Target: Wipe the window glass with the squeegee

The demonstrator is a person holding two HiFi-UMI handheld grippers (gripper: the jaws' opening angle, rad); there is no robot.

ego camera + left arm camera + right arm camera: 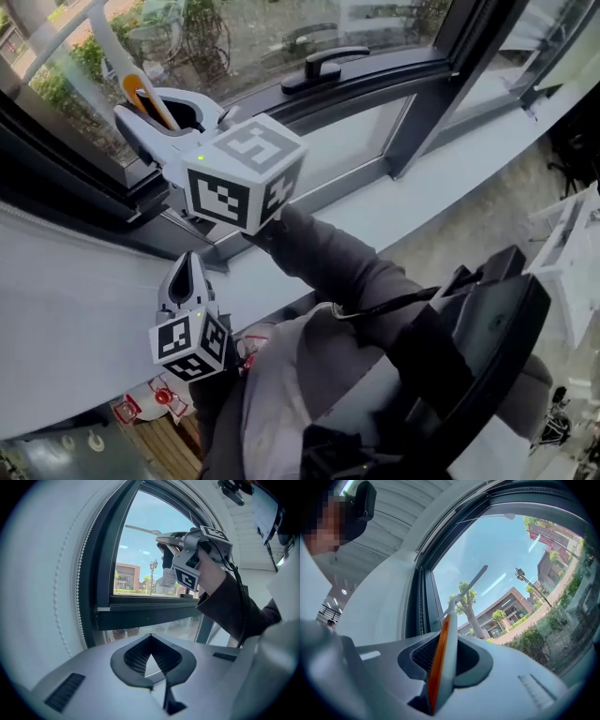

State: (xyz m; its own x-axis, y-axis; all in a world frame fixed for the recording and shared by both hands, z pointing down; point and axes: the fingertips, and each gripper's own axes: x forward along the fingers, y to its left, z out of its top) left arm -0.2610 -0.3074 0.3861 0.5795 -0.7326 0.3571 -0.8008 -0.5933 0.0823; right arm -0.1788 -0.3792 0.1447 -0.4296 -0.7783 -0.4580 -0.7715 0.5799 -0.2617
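Right gripper view: squeegee [443, 663] handle clamped between jaws

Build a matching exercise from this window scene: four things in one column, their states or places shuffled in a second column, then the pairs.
Things:
1. squeegee
2. left gripper
3. window handle
4. bead cord

States or places:
a. dark, lying on the window frame
b. jaws together, nothing between them
c. white, hanging beside the window
d. clamped in the right gripper

Pairs: 1-d, 2-b, 3-a, 4-c.
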